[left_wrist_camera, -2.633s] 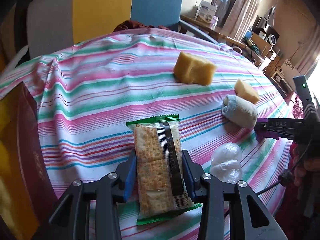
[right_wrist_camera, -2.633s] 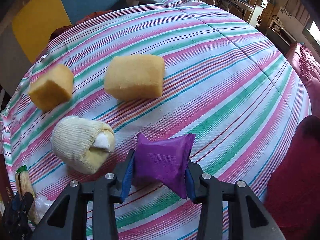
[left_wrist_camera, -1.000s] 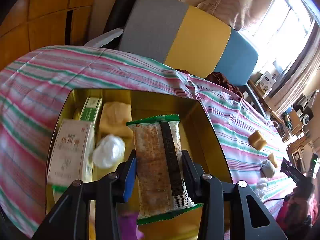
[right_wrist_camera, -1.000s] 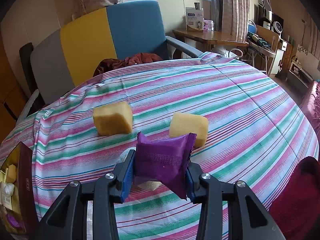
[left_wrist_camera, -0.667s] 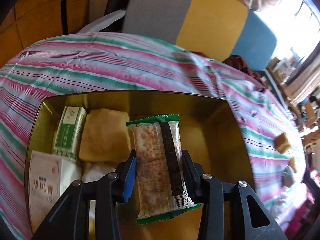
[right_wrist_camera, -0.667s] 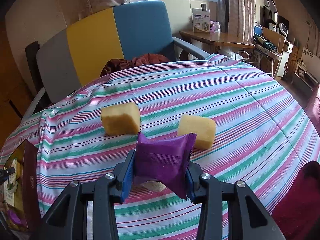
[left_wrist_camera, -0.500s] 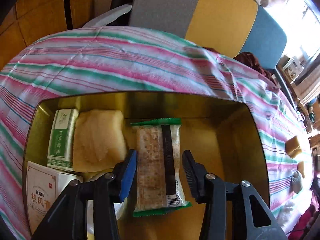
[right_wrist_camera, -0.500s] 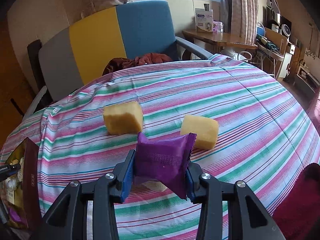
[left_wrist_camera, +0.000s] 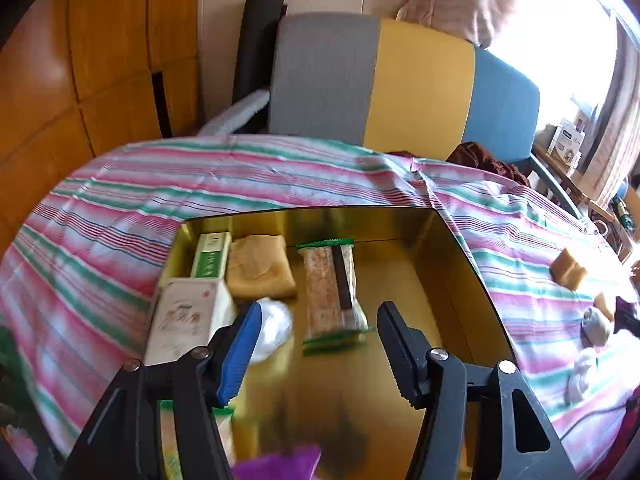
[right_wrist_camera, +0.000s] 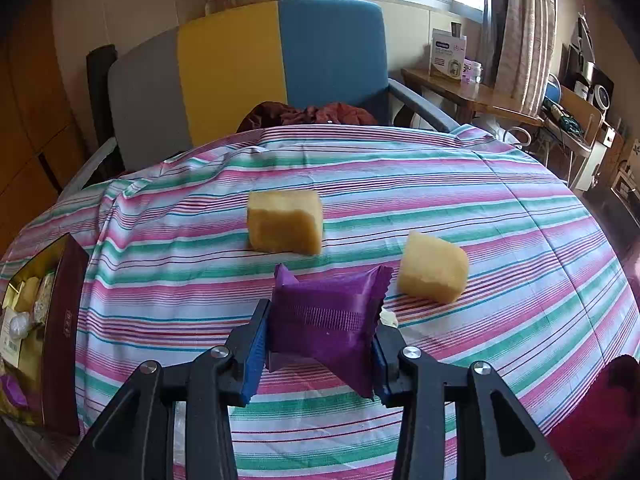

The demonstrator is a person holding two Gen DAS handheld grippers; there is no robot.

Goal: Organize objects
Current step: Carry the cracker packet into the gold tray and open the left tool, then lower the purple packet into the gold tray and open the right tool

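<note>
Left gripper (left_wrist_camera: 318, 334) hangs over the gold box (left_wrist_camera: 452, 264) with its jaws wide apart and nothing in them; the cracker pack (left_wrist_camera: 332, 292) lies flat on the box floor beside a yellow sponge (left_wrist_camera: 260, 266). Right gripper (right_wrist_camera: 318, 350) has its jaws clamped on the purple packet (right_wrist_camera: 328, 320), above the striped table (right_wrist_camera: 520, 240) near two sponge blocks (right_wrist_camera: 285, 222).

Counts, both views:

Gold-lined rectangular box (left_wrist_camera: 452, 264): 1.

Inside it:
- green-edged cracker packet (left_wrist_camera: 331, 294): 1
- flat yellow sponge piece (left_wrist_camera: 260, 266): 1
- green-and-white small carton (left_wrist_camera: 211, 249): 1
- white printed carton (left_wrist_camera: 188, 320): 1
- crumpled clear plastic wad (left_wrist_camera: 272, 328): 1

Yellow sponge blocks on the striped cloth: 2, far (right_wrist_camera: 285, 222) and right (right_wrist_camera: 433, 268).

Purple foil sachets: 2, one in the right gripper's fingers (right_wrist_camera: 326, 322), one at the box's near edge (left_wrist_camera: 276, 466).
</note>
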